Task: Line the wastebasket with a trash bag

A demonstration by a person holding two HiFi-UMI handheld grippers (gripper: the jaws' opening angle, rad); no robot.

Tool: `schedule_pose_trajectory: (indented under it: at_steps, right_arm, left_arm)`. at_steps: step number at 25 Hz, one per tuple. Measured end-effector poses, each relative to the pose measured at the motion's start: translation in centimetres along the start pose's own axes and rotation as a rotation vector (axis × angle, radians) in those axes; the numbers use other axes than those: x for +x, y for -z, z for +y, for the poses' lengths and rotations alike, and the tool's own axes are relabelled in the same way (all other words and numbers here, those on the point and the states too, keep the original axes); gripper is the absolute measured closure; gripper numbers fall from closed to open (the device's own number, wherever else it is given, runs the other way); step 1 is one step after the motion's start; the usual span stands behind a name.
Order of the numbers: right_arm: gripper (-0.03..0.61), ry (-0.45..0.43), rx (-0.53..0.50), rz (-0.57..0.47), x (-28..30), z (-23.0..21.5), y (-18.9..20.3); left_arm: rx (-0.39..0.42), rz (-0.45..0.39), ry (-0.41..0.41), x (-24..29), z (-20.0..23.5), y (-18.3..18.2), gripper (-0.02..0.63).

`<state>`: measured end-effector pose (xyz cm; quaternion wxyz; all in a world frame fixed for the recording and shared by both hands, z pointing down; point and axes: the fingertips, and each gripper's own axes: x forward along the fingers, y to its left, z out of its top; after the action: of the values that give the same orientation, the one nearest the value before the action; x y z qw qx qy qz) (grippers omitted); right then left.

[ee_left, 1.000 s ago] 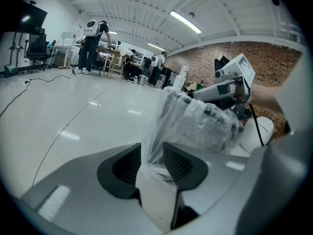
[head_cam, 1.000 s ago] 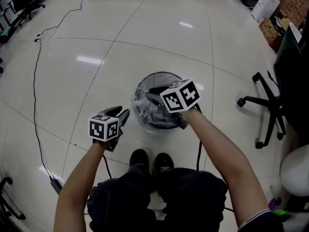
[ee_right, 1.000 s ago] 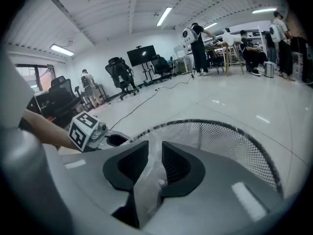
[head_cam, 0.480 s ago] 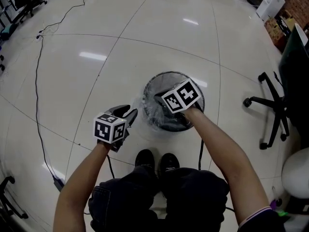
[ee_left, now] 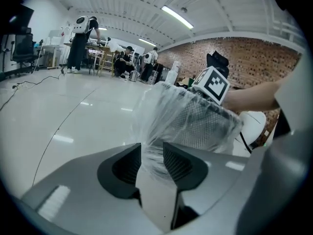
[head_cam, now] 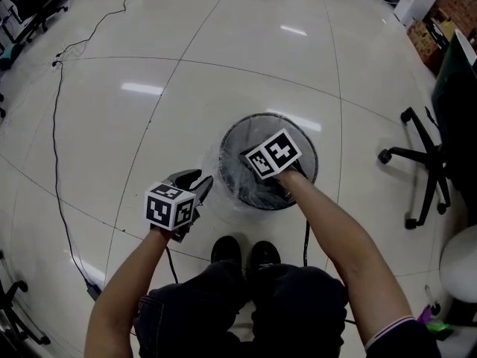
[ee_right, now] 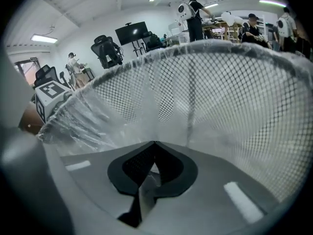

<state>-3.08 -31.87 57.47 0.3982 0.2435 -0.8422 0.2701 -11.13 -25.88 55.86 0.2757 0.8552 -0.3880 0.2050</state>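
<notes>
Count: one wastebasket [head_cam: 298,129], one trash bag [head_cam: 212,159], two grippers, two marker cubes, two shoes, one office chair [head_cam: 417,162], one floor cable [head_cam: 56,125].
Wastebasket place: upright on the floor [head_cam: 186,66], just ahead of the person's shoes [head_cam: 227,248] and well apart from the chair.
Trash bag place: inside the basket, lining the mesh, with its upper film spilling over the near-left rim and down the outside.
Left gripper [ee_left: 152,151]: outside the basket at its near-left rim. Its ribbed pads [ee_left: 128,163] stand a little apart and clamp a gathered bunch of the bag's film, and taut pleats fan from the gap back to the rim.
Right gripper [ee_right: 154,146]: reaches down inside the basket, near its near wall. Its jaw tips meet, with nothing visible between them, and the bag-lined mesh curves all around and beyond them. Whether a thin fold is pinched cannot be told.
Marker cubes: the left one [head_cam: 170,206] sits beside the basket, the right one [head_cam: 273,154] over its mouth.
Materials: the basket is round, dark wire mesh with a solid rim. The bag is clear, thin and crinkled, and looks whitish where it is bunched. The gripper bodies are smooth grey with black grooved pads. The floor is glossy pale tile with thin seams.
</notes>
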Motion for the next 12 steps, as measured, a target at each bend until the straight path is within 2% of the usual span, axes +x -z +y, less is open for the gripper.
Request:
schedule_pose_trajectory:
  at_steps: [6, 12]
  right_arm:
    - [0.577, 0.013, -0.001, -0.013, 1.3, -1.1, 0.7]
    - [0.577, 0.019, 0.015, 0.02, 2.9, -1.7, 1.4]
  left_arm:
    - [-0.014, 0.029, 0.007, 0.7, 0.0, 1.8, 0.474]
    - [-0.025, 0.041, 0.032, 1.3, -0.5, 2.5, 0.474]
